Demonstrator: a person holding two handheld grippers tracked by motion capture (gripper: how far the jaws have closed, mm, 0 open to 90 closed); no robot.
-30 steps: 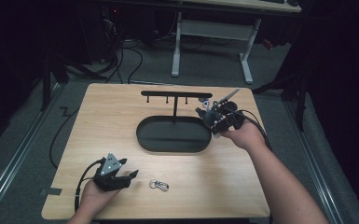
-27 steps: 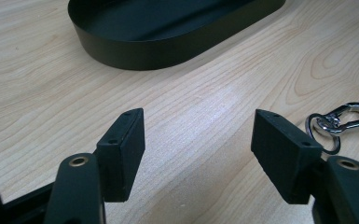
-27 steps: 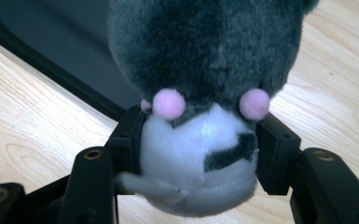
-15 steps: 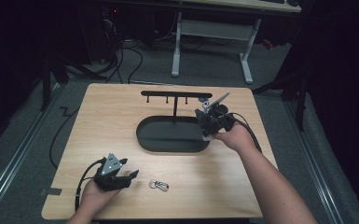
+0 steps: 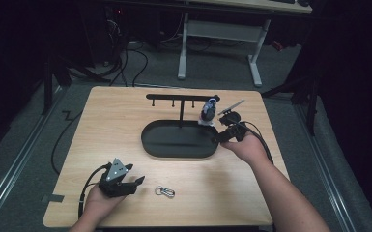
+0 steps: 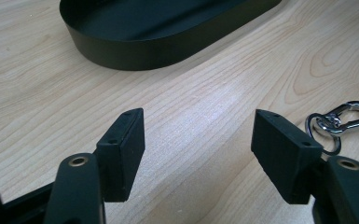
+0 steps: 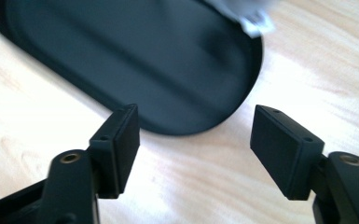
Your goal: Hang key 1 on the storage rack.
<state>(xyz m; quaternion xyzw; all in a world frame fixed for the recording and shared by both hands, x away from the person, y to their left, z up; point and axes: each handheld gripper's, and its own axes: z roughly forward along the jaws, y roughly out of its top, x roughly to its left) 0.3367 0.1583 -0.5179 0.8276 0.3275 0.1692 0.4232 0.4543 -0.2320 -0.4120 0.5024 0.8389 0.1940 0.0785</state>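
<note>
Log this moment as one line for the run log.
left gripper: open, empty, beside key ring | right gripper: jaws just opened, empty, at tray | keychain: hanging on rack

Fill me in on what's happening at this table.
A person holds tongs in each hand at a wooden table. The right tongs, whose jaws have just been opening with nothing between them, sit by the right end of a black oval tray. A small keychain charm hangs from the black hook rack above that tray. The left tongs rest open on the table, next to a silver carabiner keyring.
</note>
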